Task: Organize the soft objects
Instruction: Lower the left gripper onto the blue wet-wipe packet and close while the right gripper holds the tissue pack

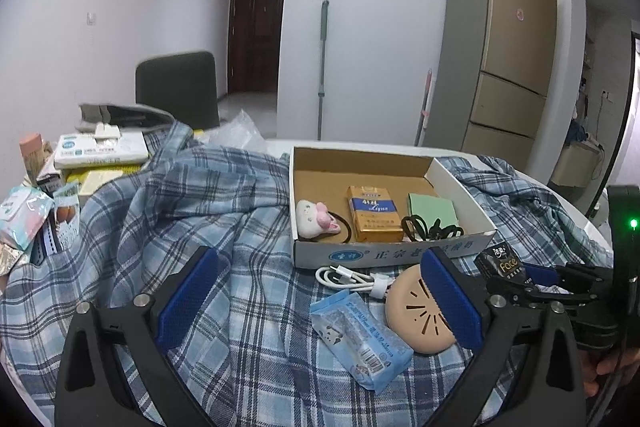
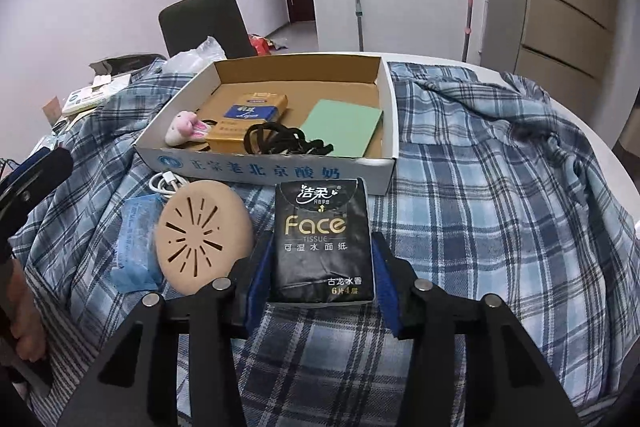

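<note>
The right gripper [image 2: 322, 267] has its fingers clamped on the black tissue pack [image 2: 322, 243], held just in front of the cardboard box [image 2: 264, 173], so the step looks like carrying it in; next it must clear the box's front wall. The left gripper [image 1: 320, 301] hangs open before the box, holding nothing. Only the left view shows the blue packet [image 1: 360, 341] whole; the right view shows the grip plainly.

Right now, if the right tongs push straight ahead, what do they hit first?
Probably the near wall of the cardboard box. The right tongs grip the black tissue pack, whose far end sits just short of that wall, though the remaining gap is hard to judge.
</note>
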`<state>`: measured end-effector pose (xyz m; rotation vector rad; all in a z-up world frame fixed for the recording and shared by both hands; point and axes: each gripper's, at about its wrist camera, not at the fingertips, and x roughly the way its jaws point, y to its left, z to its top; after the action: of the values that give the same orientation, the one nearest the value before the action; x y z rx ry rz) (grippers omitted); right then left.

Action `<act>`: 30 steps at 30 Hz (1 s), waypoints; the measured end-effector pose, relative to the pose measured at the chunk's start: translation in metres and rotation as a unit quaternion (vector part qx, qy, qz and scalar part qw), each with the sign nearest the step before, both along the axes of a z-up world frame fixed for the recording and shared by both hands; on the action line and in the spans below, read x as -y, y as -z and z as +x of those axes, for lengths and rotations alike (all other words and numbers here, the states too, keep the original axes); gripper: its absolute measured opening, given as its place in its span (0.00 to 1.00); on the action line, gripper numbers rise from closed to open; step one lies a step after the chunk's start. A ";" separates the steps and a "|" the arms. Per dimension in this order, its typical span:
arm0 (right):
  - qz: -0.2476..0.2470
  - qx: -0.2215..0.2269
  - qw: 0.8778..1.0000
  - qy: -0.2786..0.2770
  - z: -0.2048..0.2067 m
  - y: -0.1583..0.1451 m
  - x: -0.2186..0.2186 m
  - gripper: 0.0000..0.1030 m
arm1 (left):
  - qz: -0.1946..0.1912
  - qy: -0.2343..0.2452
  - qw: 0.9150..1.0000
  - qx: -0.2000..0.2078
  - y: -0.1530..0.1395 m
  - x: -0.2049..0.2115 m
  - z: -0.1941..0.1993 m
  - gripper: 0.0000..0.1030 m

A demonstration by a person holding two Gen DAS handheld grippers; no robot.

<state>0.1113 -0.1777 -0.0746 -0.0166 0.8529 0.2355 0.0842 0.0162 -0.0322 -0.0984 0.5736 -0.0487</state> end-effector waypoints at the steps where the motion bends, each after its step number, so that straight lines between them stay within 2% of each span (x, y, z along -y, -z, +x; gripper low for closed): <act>1: 0.000 0.001 1.000 -0.001 -0.001 -0.001 0.000 0.44 | -0.010 0.003 1.000 -0.018 -0.002 -0.004 0.004 0.83; 2: 0.001 0.002 1.000 0.000 -0.001 -0.001 0.000 0.44 | -0.020 0.002 0.999 -0.033 -0.004 -0.007 0.008 0.76; 4: 0.003 0.005 1.000 0.003 -0.002 -0.003 0.002 0.44 | -0.047 0.002 0.997 -0.068 -0.005 -0.013 0.014 0.69; 6: 0.006 0.005 1.000 0.004 -0.003 -0.003 0.004 0.44 | -0.054 0.010 0.994 -0.095 -0.005 -0.012 0.017 0.59; 10: 0.005 0.007 1.000 0.001 -0.004 -0.004 0.004 0.44 | -0.039 0.018 0.992 -0.120 0.000 0.003 0.015 0.58; 14: 0.001 0.011 1.000 0.007 -0.006 -0.004 0.004 0.44 | -0.061 0.025 0.986 -0.156 0.014 0.017 0.011 0.58; 18: 0.010 0.008 1.000 0.014 -0.006 -0.005 0.009 0.44 | -0.036 0.014 0.985 -0.168 0.025 0.029 0.014 0.58; 24: 0.009 0.007 1.000 0.018 -0.006 -0.005 0.010 0.44 | -0.004 0.029 0.977 -0.209 0.045 0.040 0.018 0.58; 30: 0.011 0.003 1.000 0.018 -0.005 -0.005 0.011 0.44 | 0.013 0.038 0.976 -0.215 0.054 0.048 0.018 0.58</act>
<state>0.1059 -0.1887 -0.0698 0.0190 0.8435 0.2118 0.1022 -0.0320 -0.0858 -0.0612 1.0106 -0.0962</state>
